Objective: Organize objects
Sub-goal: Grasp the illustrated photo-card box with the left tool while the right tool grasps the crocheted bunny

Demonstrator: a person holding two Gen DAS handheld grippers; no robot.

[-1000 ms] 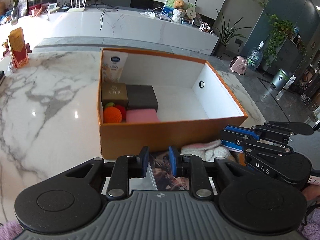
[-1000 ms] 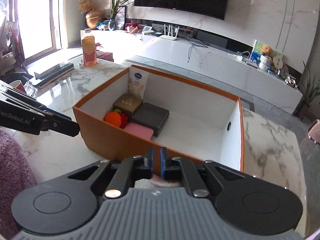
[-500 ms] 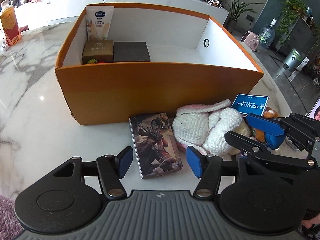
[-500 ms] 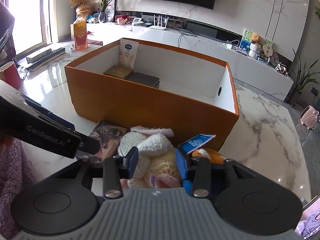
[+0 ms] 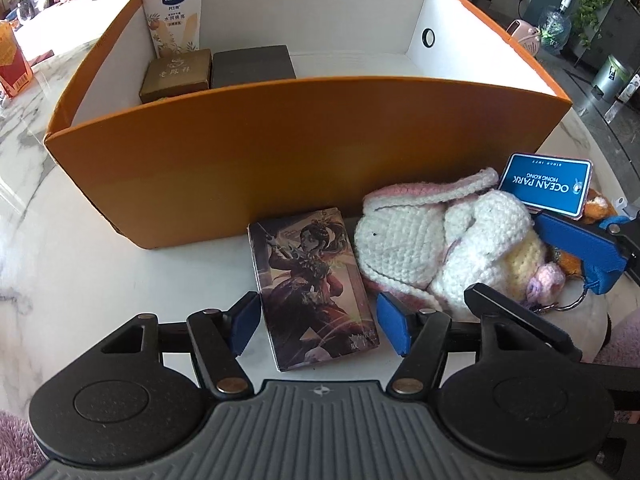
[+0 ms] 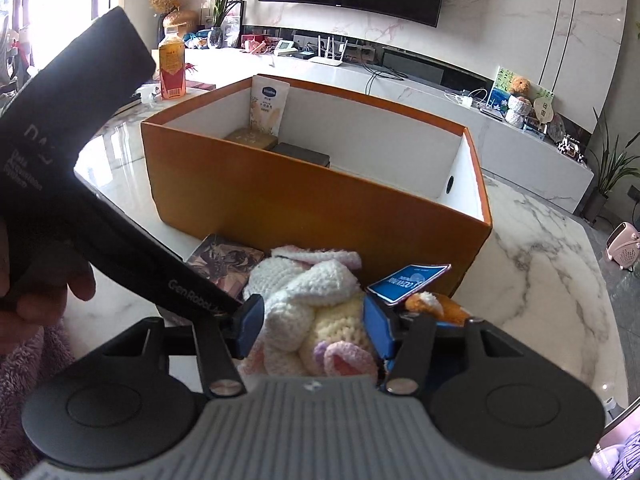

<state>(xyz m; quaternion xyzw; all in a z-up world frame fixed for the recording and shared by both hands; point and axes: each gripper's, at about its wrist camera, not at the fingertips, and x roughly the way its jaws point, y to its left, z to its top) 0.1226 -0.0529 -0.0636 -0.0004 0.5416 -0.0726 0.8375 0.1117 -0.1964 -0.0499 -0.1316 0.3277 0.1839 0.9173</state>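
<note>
An orange box (image 5: 280,160) with a white inside stands on the marble table; it also shows in the right wrist view (image 6: 312,204). In front of it lie an illustrated card box (image 5: 312,284), a white and pink crocheted toy (image 5: 432,248) and a blue Ocean Park card (image 5: 546,188). My left gripper (image 5: 318,324) is open, its pads on either side of the card box's near end. My right gripper (image 6: 314,328) is open around the crocheted toy (image 6: 304,300), beside the blue card (image 6: 408,282).
Inside the orange box, at its far left, are a Vaseline tube (image 5: 176,16), a brown box (image 5: 178,74) and a dark grey box (image 5: 252,66). An orange plush (image 6: 436,306) lies under the blue card. A drink bottle (image 6: 172,66) stands behind the box.
Both grippers came down from above the box to the items in front of it and opened. The left now straddles the card box, the right the crocheted toy.
</note>
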